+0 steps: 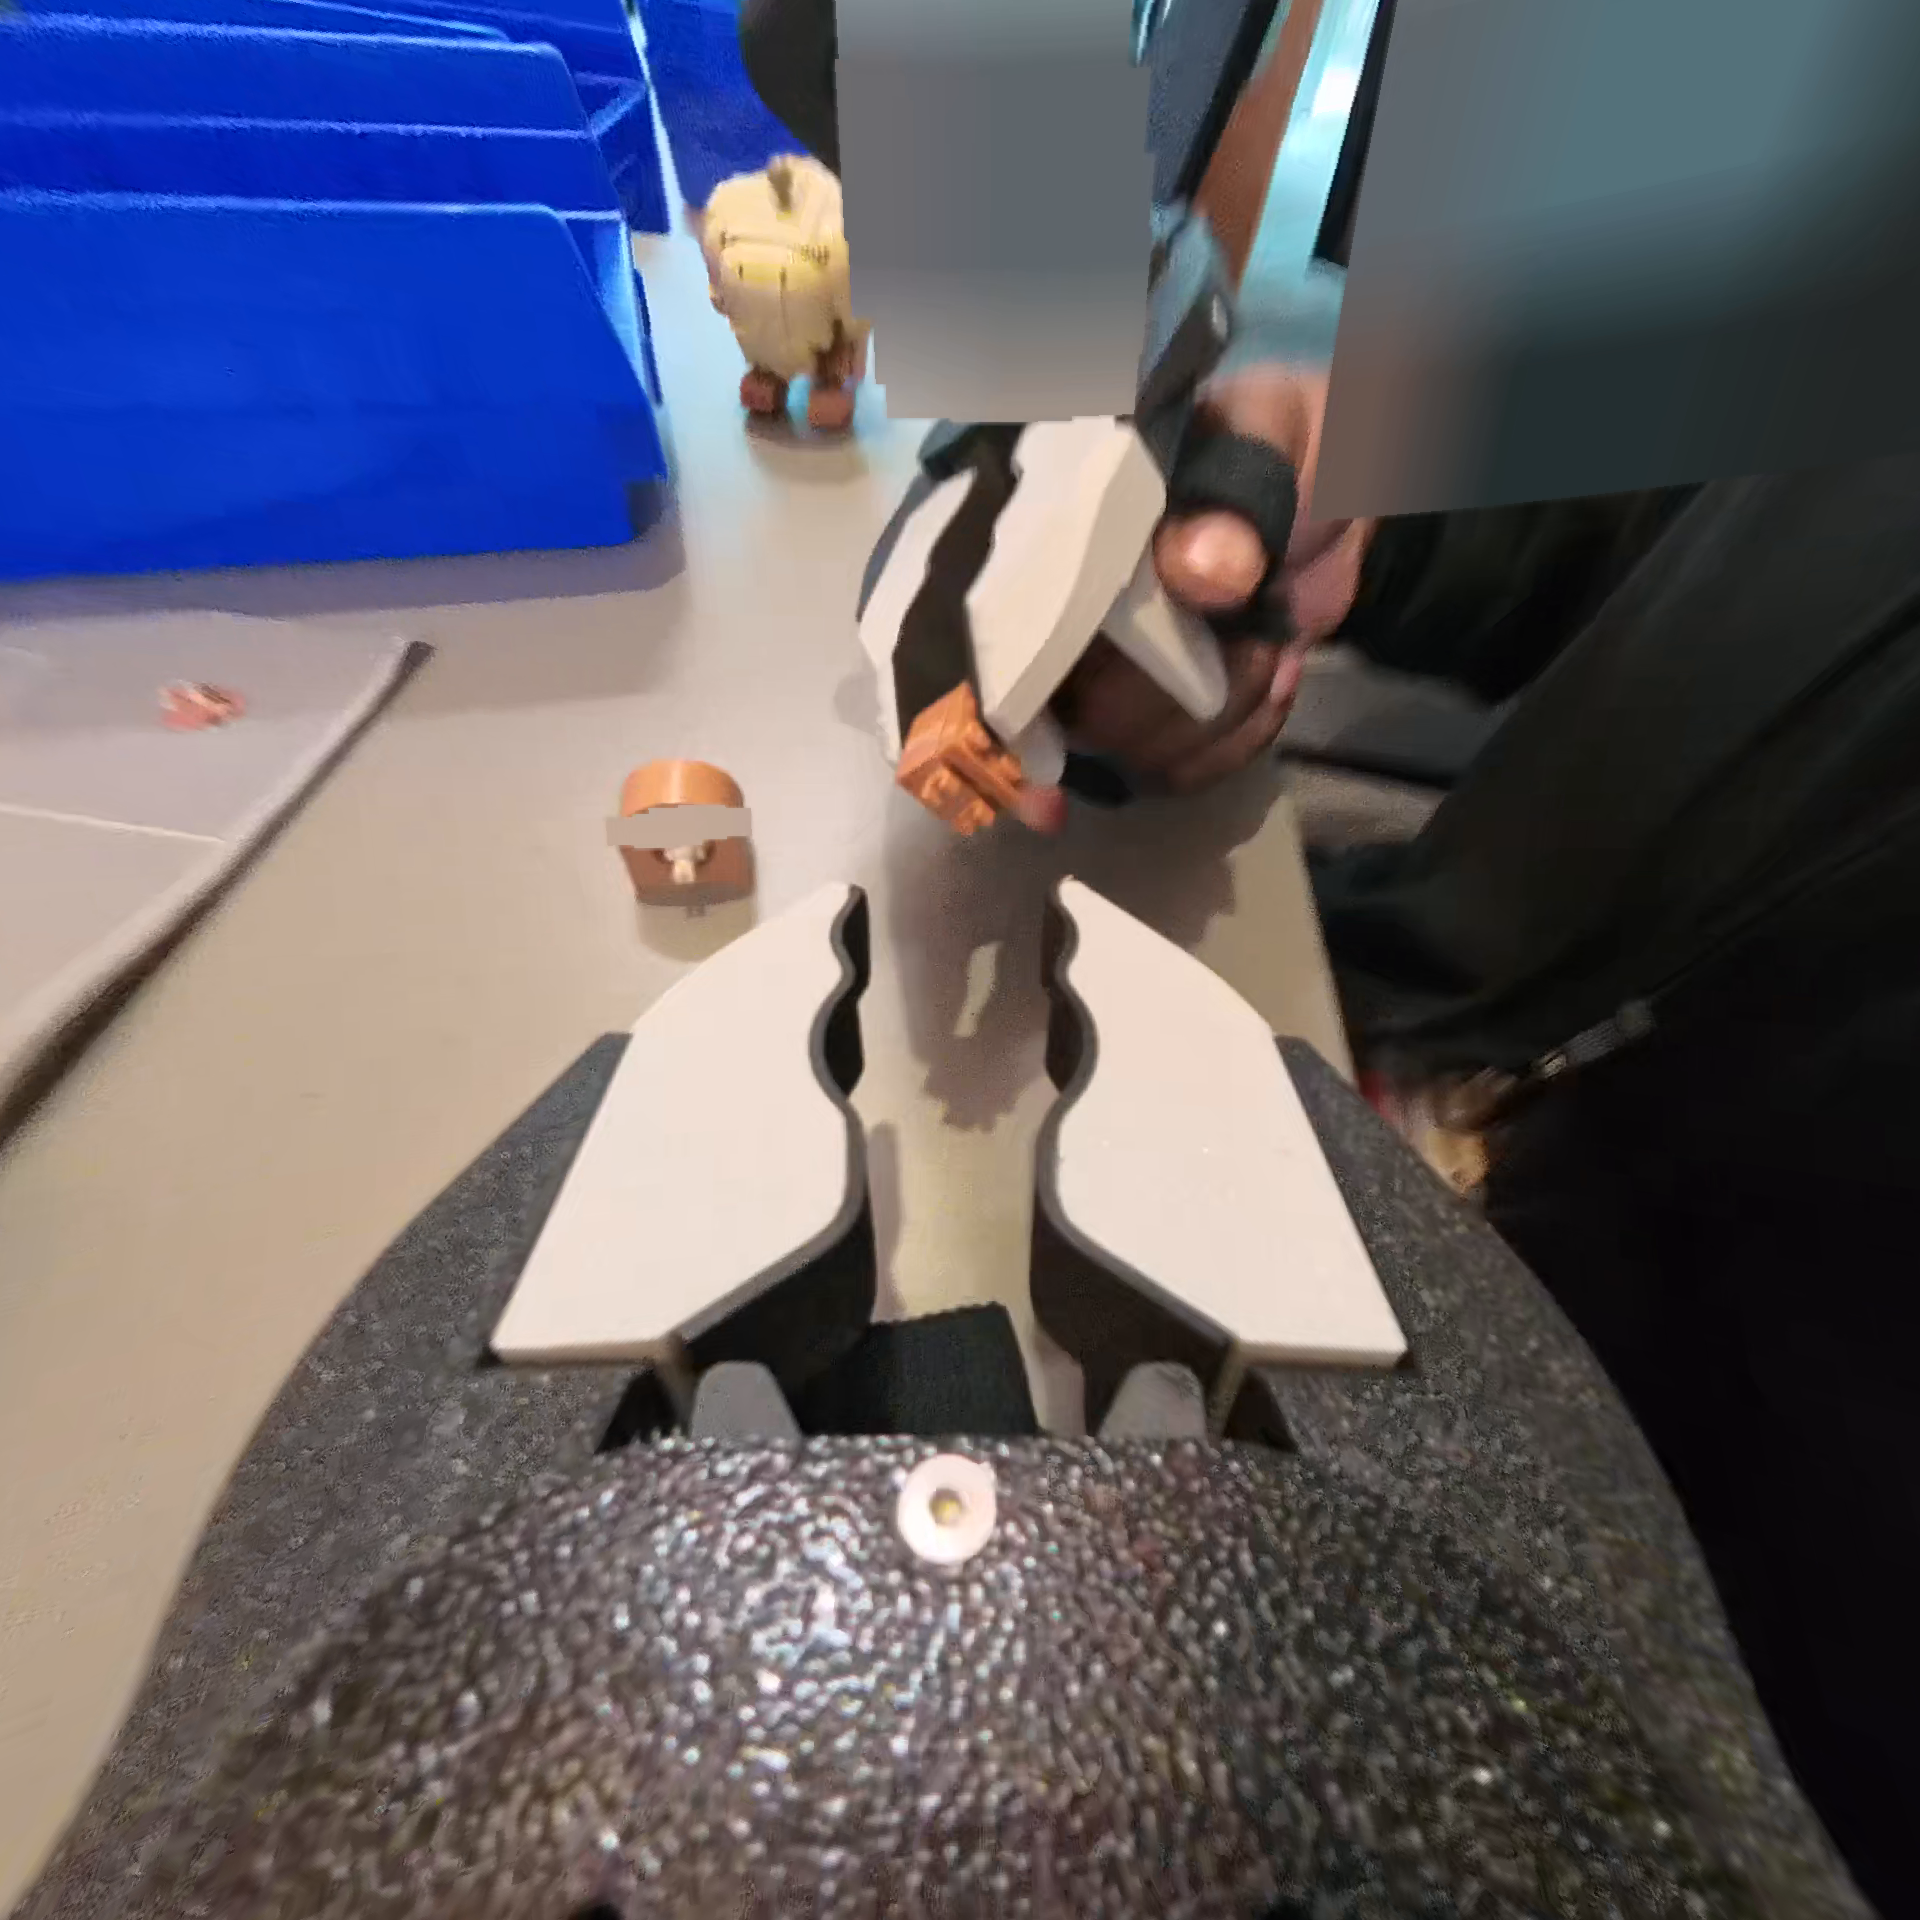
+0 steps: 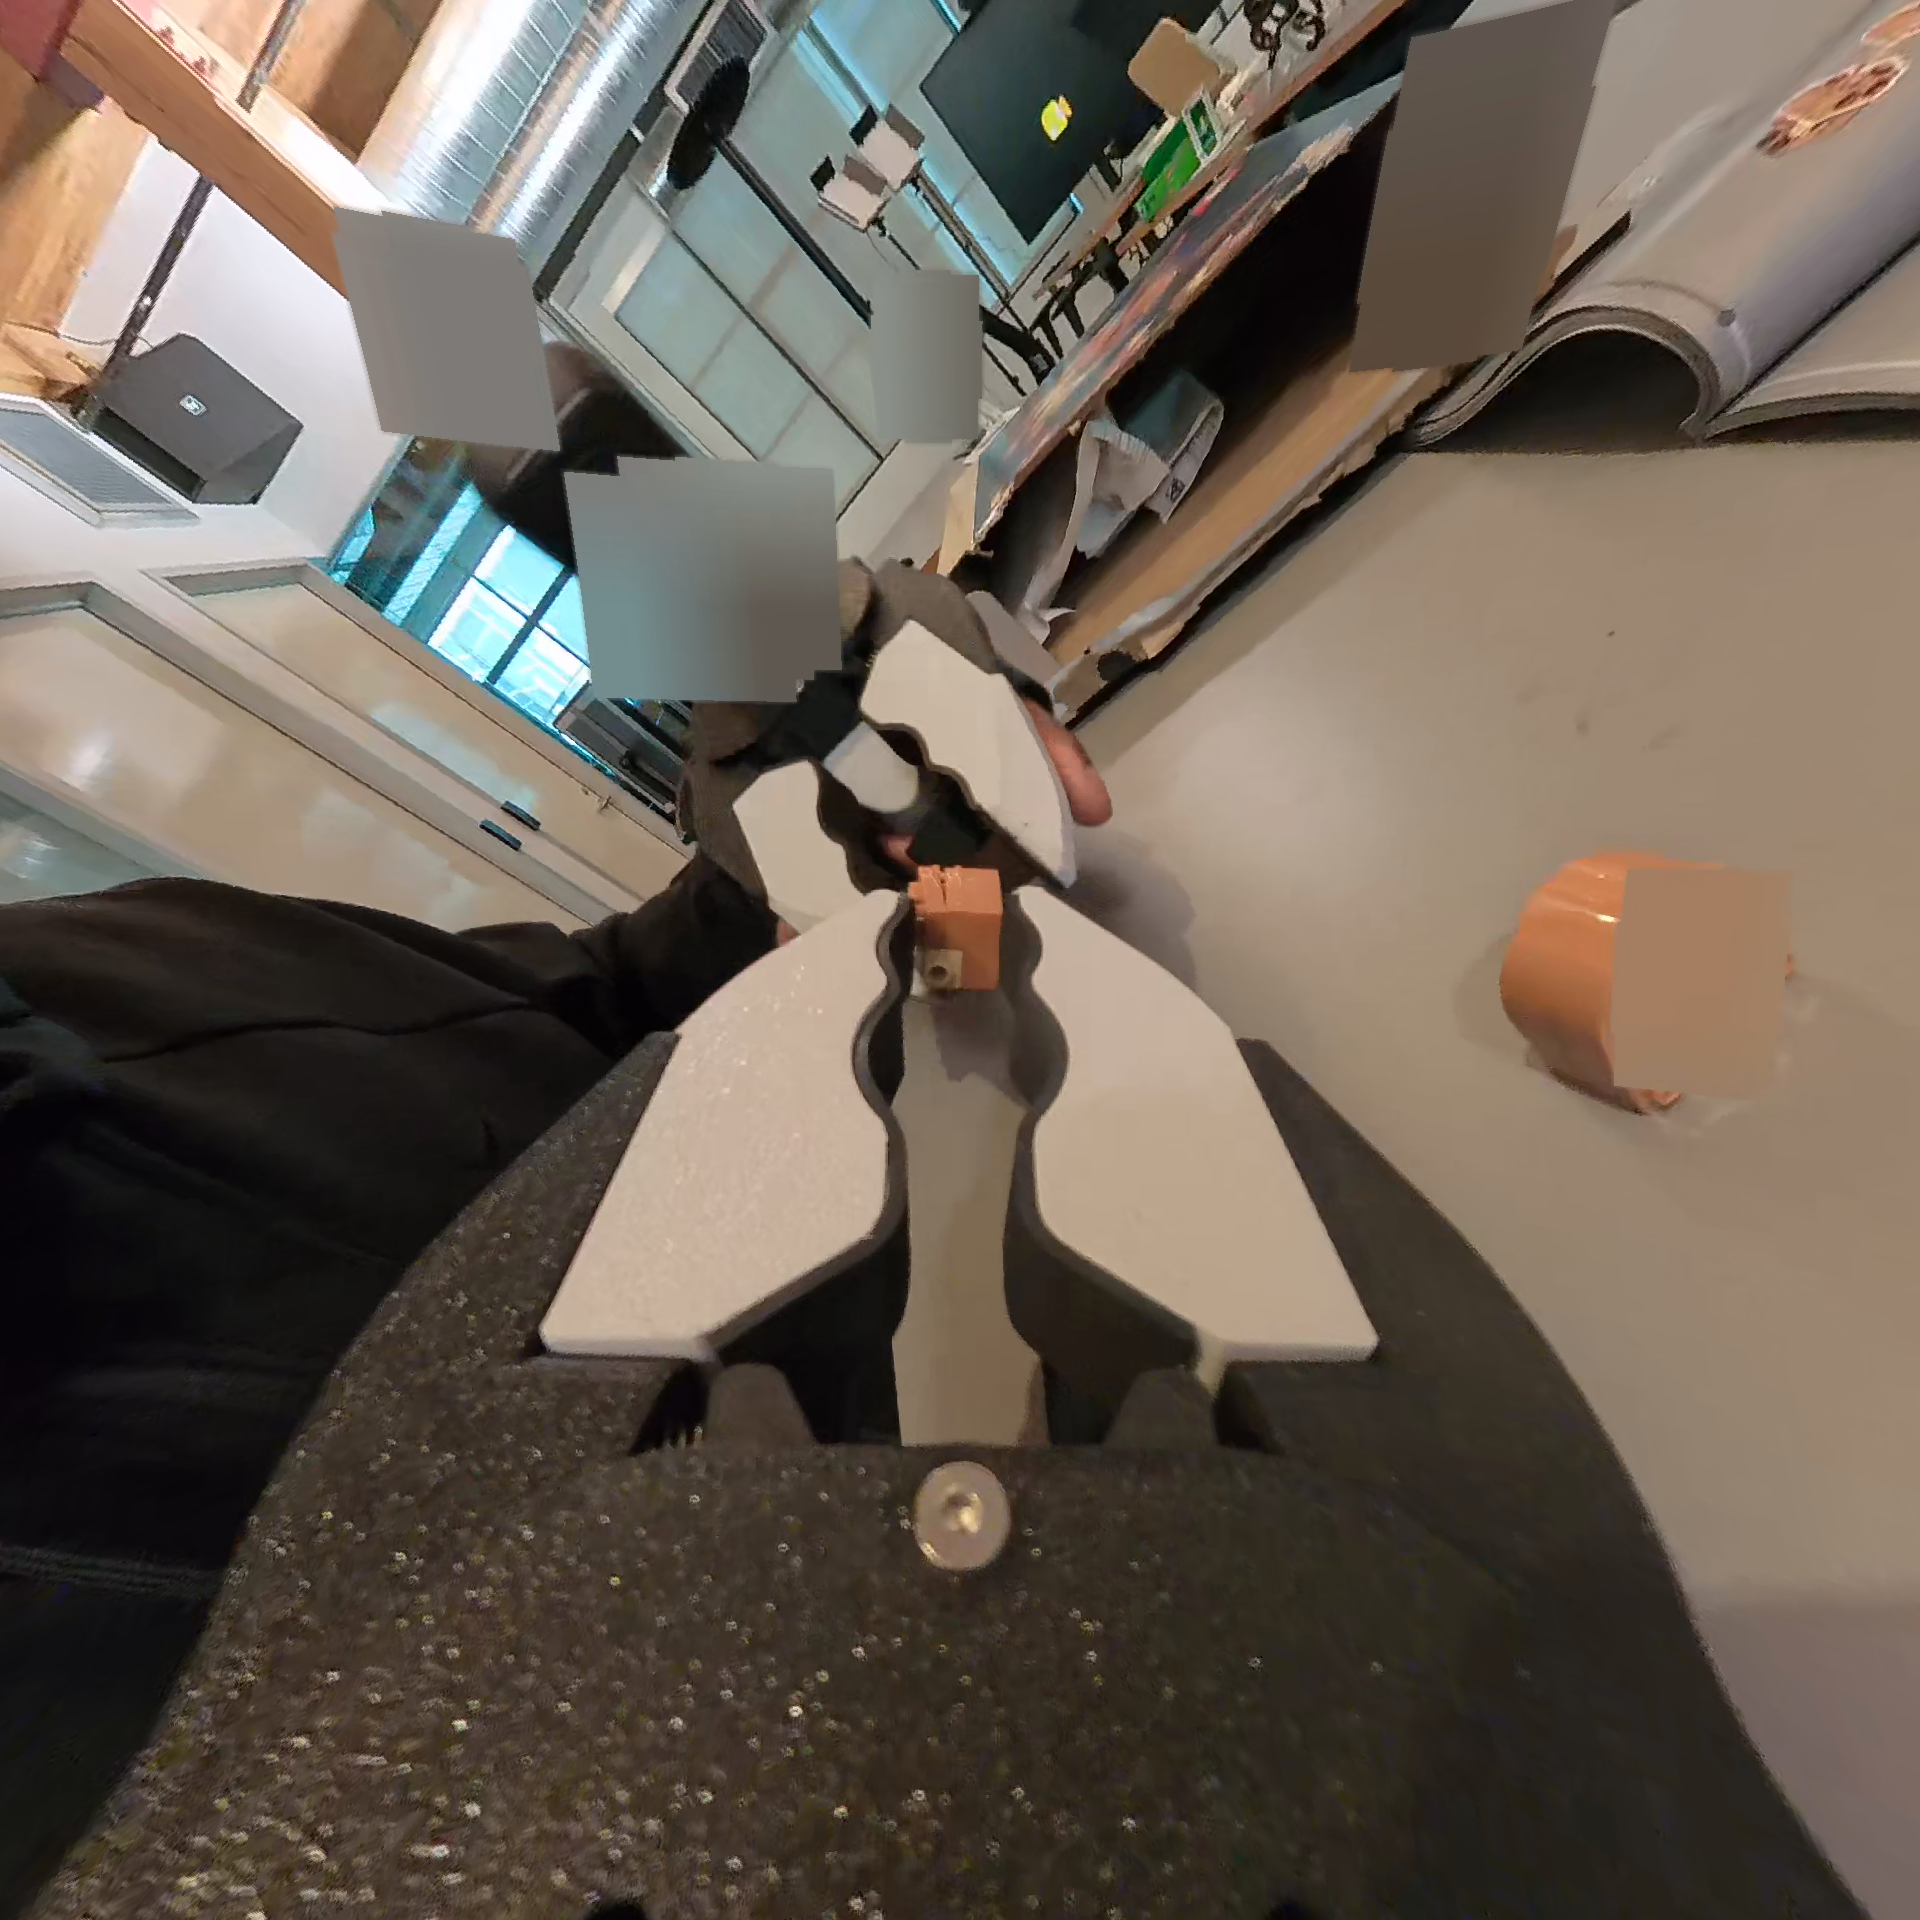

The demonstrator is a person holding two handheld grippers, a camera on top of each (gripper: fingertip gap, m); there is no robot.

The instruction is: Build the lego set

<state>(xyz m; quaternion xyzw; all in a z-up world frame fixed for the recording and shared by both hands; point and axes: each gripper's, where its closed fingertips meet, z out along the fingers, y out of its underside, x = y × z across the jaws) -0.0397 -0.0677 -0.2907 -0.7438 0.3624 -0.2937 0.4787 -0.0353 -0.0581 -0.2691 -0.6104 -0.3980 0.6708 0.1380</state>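
A: Item one, the right gripper (image 2: 956,940)?
B: Fingers clenched on a small orange block (image 2: 961,935) with a pale fitting on its near face, centre of the right wrist view; both pads press its sides. The block is off the table, in the grasp.

A: Item two, the left gripper (image 1: 961,904)?
B: Fingers released, spread apart, nothing between them, only grey table (image 1: 416,1039) below. It faces the block, tips just short of it.

A: Surroundings?
B: Round orange piece (image 1: 681,842) on the table, centre-left of the left wrist view. Pale toy figure (image 1: 779,281) upper centre, blue bins (image 1: 312,343) upper left. Open magazine (image 2: 1714,343) upper right of the right view.

A: Progress?
B: Cannot judge beyond this: one block lifted, the round piece lying free.
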